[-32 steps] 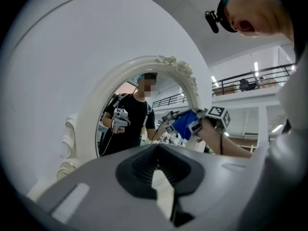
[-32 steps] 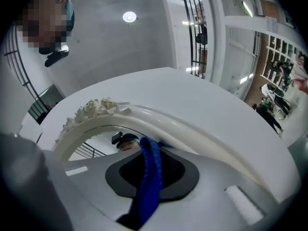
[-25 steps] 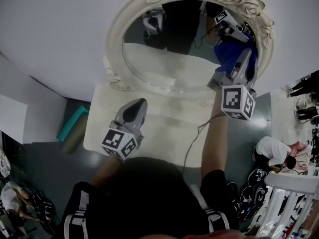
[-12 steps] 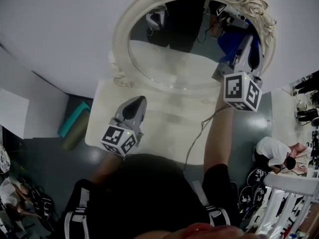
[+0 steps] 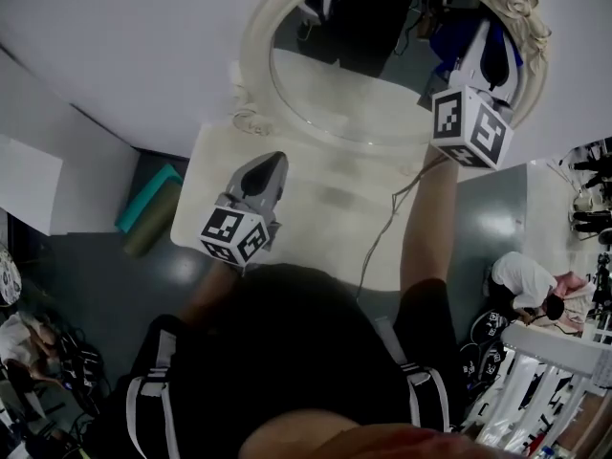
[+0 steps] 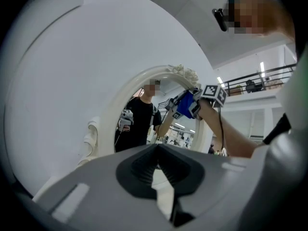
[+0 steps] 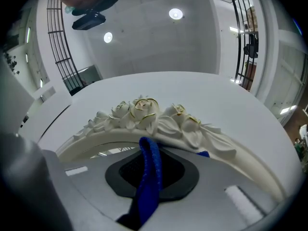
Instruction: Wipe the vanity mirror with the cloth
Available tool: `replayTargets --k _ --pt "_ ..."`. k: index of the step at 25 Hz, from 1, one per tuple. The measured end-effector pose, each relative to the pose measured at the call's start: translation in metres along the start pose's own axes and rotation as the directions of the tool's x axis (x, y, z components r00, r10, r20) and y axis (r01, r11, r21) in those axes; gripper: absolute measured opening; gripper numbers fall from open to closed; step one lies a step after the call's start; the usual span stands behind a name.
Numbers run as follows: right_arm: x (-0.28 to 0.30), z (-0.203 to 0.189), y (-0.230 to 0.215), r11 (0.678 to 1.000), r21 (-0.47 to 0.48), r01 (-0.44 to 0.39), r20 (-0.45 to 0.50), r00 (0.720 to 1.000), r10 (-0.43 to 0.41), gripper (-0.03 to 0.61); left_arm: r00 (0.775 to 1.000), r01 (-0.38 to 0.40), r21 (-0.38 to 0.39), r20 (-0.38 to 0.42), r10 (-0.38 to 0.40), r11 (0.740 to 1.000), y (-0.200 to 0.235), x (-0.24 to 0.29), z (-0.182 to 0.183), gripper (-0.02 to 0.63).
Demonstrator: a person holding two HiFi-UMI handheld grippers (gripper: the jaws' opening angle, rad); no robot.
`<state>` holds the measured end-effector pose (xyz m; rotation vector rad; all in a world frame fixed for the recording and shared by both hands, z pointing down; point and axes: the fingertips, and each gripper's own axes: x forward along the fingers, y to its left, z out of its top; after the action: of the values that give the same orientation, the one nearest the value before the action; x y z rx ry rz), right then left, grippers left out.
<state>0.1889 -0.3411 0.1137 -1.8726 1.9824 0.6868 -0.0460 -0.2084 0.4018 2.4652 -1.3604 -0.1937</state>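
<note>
The oval vanity mirror (image 5: 363,75) stands in a cream carved frame (image 5: 256,55) at the back of the tabletop. High on the right of the glass my right gripper (image 5: 492,54) is shut on a blue cloth (image 5: 449,46), just under the rose crest. In the right gripper view the cloth (image 7: 150,177) hangs between the jaws, with the roses (image 7: 144,112) right ahead. My left gripper (image 5: 272,166) hovers over the table in front of the mirror, shut and holding nothing. The left gripper view shows the mirror (image 6: 144,124) ahead and the blue cloth (image 6: 185,104) on it.
The mirror rests on a cream vanity top (image 5: 316,218); a thin cable (image 5: 378,242) trails across it to the right arm. On the grey floor lie a teal object (image 5: 148,208) at left, a person (image 5: 521,285) at right and a white rack (image 5: 545,371).
My right gripper has moved up the right side of the mirror with the cloth, toward the rose crest. The left gripper has stayed over the table.
</note>
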Motion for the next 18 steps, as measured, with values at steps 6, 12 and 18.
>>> replayTargets --k 6,12,18 --pt "0.009 0.013 0.034 0.994 -0.095 -0.052 -0.013 0.999 0.052 0.035 1.0 -0.009 -0.009 0.007 0.009 1.0 0.007 -0.012 0.006 0.009" --pt "0.016 0.017 0.059 0.983 -0.161 -0.09 -0.022 0.996 0.087 0.035 1.0 -0.007 -0.02 0.0 0.007 1.0 0.007 -0.015 0.005 0.011" --pt "0.021 0.015 0.099 0.96 -0.242 -0.139 -0.027 0.99 0.136 0.035 1.0 -0.013 -0.028 0.004 0.013 1.0 0.009 -0.019 0.005 0.009"
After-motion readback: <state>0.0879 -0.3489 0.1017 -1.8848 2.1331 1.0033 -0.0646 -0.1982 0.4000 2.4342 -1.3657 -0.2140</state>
